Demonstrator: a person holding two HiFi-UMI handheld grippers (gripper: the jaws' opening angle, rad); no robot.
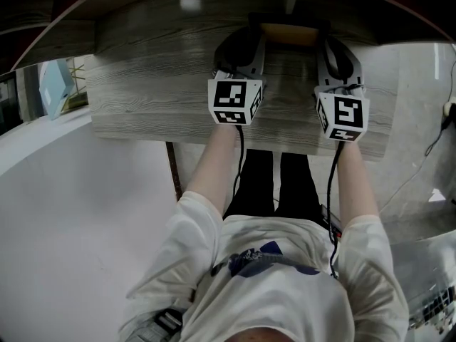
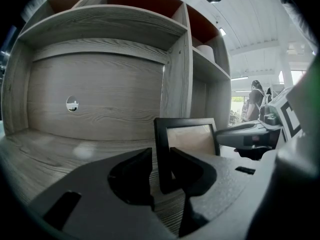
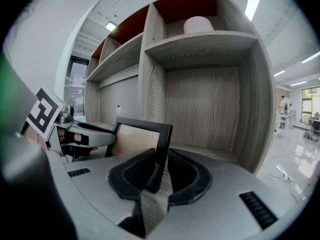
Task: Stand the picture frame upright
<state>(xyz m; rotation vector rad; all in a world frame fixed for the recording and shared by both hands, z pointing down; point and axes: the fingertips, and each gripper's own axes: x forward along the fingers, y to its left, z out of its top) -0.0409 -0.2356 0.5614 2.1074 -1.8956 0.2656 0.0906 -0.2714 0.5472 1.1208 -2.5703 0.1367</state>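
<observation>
picture frame (image 1: 288,33) upright at 12 o'clock; right gripper (image 3: 159,160) pinches one edge to steady it, left gripper (image 2: 161,160) ajar, slack abt the other.

The head view looks steeply down on the counter (image 1: 142,84); both gripper views, low and close, share the picture frame (image 2: 187,136).

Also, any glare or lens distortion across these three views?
Head view: fisheye, dark corners up top, soft glare spot on the wood surface. Left gripper view: shelf boards bow, picture frame is sharp. Right gripper view: ceiling light blown out, dark vignette at corners.
</observation>
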